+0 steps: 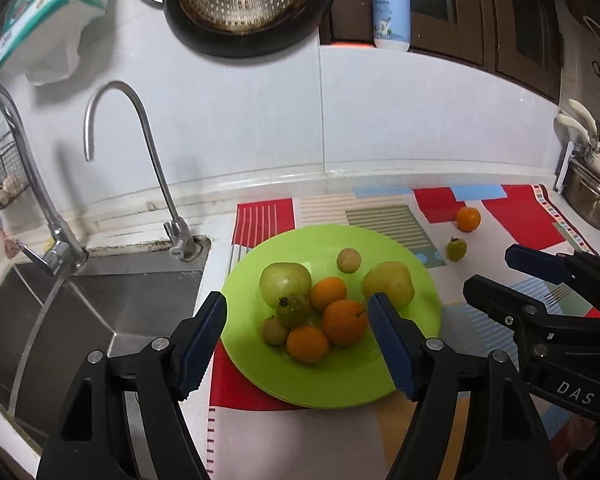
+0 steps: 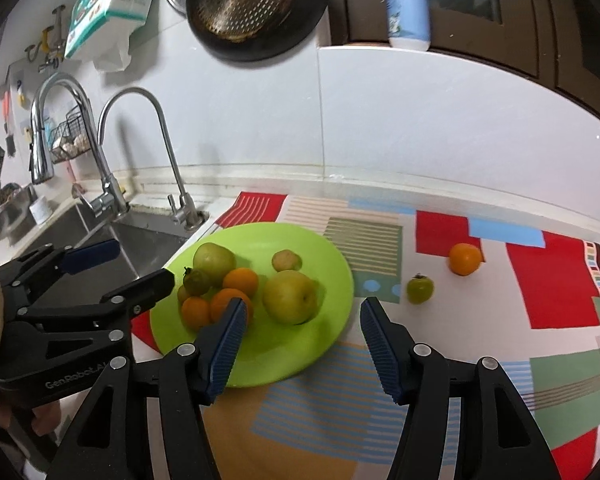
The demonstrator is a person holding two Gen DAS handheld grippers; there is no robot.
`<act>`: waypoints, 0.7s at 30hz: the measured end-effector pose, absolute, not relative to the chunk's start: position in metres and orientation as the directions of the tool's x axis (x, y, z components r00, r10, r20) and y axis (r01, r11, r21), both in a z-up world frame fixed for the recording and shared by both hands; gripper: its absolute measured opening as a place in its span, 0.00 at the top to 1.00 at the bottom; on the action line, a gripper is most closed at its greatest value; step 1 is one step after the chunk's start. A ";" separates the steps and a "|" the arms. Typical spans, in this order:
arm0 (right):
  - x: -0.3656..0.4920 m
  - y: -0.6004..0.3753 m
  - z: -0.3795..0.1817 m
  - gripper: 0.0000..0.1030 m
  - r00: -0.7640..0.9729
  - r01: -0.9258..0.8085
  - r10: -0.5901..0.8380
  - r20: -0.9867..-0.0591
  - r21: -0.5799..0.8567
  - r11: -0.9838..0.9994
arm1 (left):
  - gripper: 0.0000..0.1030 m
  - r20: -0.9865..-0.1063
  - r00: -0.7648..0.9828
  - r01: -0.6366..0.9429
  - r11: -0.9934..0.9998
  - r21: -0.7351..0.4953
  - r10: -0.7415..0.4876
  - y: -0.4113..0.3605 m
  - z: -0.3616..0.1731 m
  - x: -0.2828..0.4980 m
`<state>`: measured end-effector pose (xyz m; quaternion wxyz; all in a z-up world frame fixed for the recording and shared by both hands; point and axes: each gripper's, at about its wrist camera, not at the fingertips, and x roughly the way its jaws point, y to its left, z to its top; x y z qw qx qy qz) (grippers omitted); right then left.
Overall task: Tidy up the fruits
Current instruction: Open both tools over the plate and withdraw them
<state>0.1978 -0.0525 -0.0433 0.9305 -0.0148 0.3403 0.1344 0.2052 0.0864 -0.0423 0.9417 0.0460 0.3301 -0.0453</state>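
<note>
Now both tongs hang spread wide and empty — the left gripper [image 1: 296,340] over the green plate [image 1: 420,320] of piled fruit, the right gripper [image 2: 302,340] at the plate's right rim. Off the plate, an orange [image 2: 465,259] and what looks like a small green persimmon [image 2: 420,289] sit apart on the patterned mat [image 2: 540,288].

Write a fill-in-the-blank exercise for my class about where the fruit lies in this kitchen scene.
1. Most of the fruit lies on a round ____ plate.
2. Off the plate, on the patterned mat, lie an orange and a small ____ fruit.
3. Left of the plate is a steel ____.
4. The fingers of both the left gripper and the right gripper are ____.

Missing words: green; green; sink; open
</note>
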 end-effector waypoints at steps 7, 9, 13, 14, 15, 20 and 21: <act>0.181 -0.072 -0.027 0.35 0.769 -0.242 0.230 -0.596 0.062 0.968 | 0.24 -0.607 0.794 0.095 0.994 0.049 -0.046 0.074 -0.026 0.187; 0.178 -0.078 -0.022 0.33 0.780 -0.238 0.228 -0.583 0.060 0.969 | 0.20 -0.595 0.803 0.085 0.995 0.057 -0.035 0.068 -0.022 0.182; 0.172 -0.094 -0.015 0.33 0.791 -0.226 0.221 -0.571 0.063 0.972 | 0.16 -0.575 0.818 0.076 0.995 0.060 -0.028 0.055 -0.014 0.174; 0.171 -0.099 -0.014 0.33 0.794 -0.224 0.220 -0.567 0.065 0.973 | 0.16 -0.571 0.820 0.077 0.995 0.059 -0.029 0.050 -0.012 0.173; 0.171 -0.105 -0.013 0.33 0.796 -0.221 0.218 -0.565 0.064 0.973 | 0.16 -0.570 0.821 0.075 0.995 0.058 -0.028 0.046 -0.010 0.172; 0.170 -0.125 -0.007 0.33 0.804 -0.222 0.217 -0.554 0.059 0.973 | 0.15 -0.564 0.825 0.068 0.997 0.040 -0.034 0.025 -0.005 0.168; 0.170 -0.130 -0.006 0.33 0.806 -0.223 0.217 -0.551 0.056 0.973 | 0.15 -0.564 0.825 0.067 0.997 0.037 -0.034 0.022 -0.004 0.167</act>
